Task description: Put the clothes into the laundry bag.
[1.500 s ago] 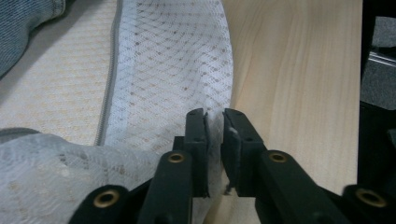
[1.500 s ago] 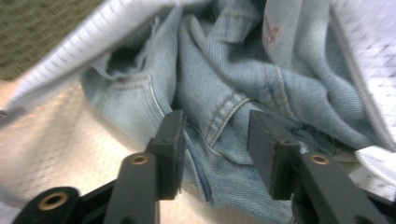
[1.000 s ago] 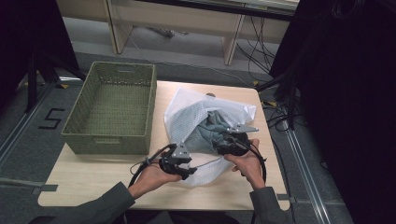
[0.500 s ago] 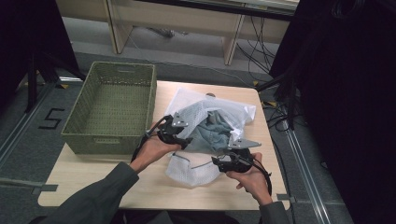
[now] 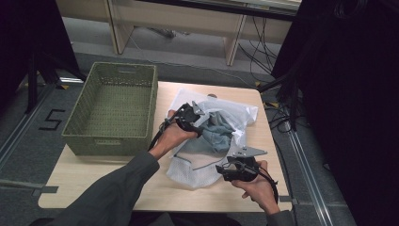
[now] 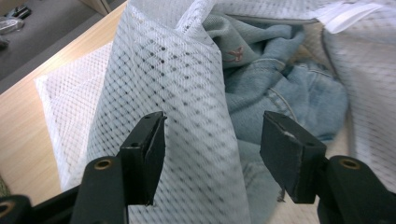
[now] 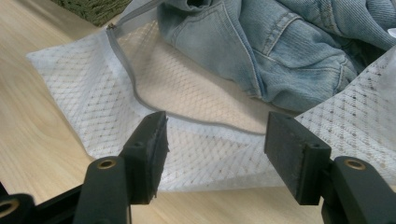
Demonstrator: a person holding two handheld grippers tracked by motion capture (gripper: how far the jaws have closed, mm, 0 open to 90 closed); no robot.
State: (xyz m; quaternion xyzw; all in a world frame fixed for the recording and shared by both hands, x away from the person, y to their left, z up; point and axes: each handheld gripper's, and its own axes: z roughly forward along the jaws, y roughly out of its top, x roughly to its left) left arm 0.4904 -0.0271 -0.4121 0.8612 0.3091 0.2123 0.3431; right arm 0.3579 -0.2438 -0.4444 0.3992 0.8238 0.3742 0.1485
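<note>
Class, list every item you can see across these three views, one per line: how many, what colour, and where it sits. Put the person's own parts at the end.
Mesh laundry bag: one, white with a grey zip edge, lying open on the table's right half.
Denim garment: one, light blue, crumpled inside the bag's opening.
Woven basket: one, green, on the table's left side, nothing seen inside.
Table: one, light wood.
Floor marking "5": one, black, left of the table.
Cables: several, black, on the floor to the right.
Left gripper: one, black, jaws apart over a raised fold of mesh, having just been opening.
Right gripper: one, black, jaws apart at the bag's near zip edge, having just been opening.
Sleeves: grey, entering from the bottom.
</note>
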